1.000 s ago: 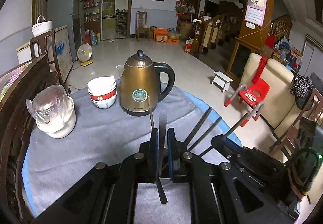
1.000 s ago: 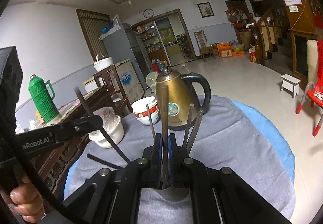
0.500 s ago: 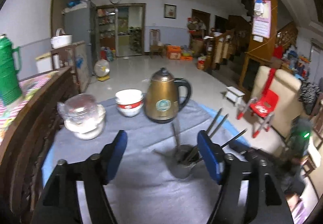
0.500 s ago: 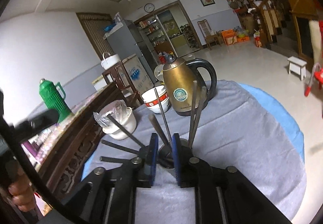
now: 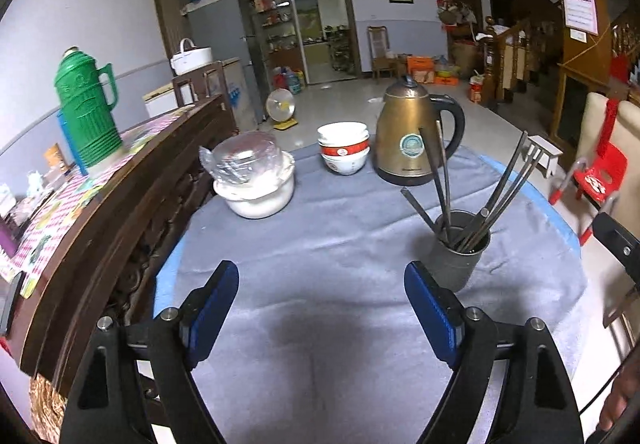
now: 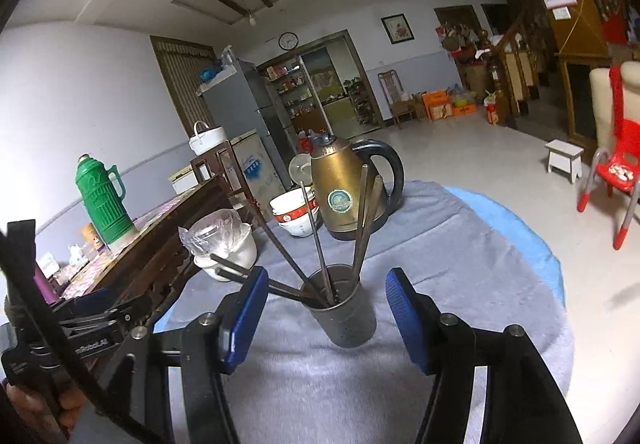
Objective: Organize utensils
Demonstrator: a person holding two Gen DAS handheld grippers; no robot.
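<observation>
A dark metal utensil cup (image 5: 458, 250) stands on the grey cloth of the round table (image 5: 320, 244) and holds several dark utensils (image 5: 440, 183) that lean outward. My left gripper (image 5: 320, 308) is open and empty, low over the cloth, with the cup ahead to its right. In the right wrist view the cup (image 6: 344, 310) sits just ahead between the fingers of my open, empty right gripper (image 6: 326, 318), with its utensils (image 6: 316, 236) fanning up.
A gold electric kettle (image 5: 410, 135), stacked bowls (image 5: 344, 151) and a white pot with a plastic-wrapped lid (image 5: 256, 179) stand at the table's far side. A dark wooden sideboard (image 5: 120, 211) with a green thermos (image 5: 86, 107) borders the left.
Both grippers opened and let their utensils go into the cup. Both pulled back from the cup, the left one moving leftward.
</observation>
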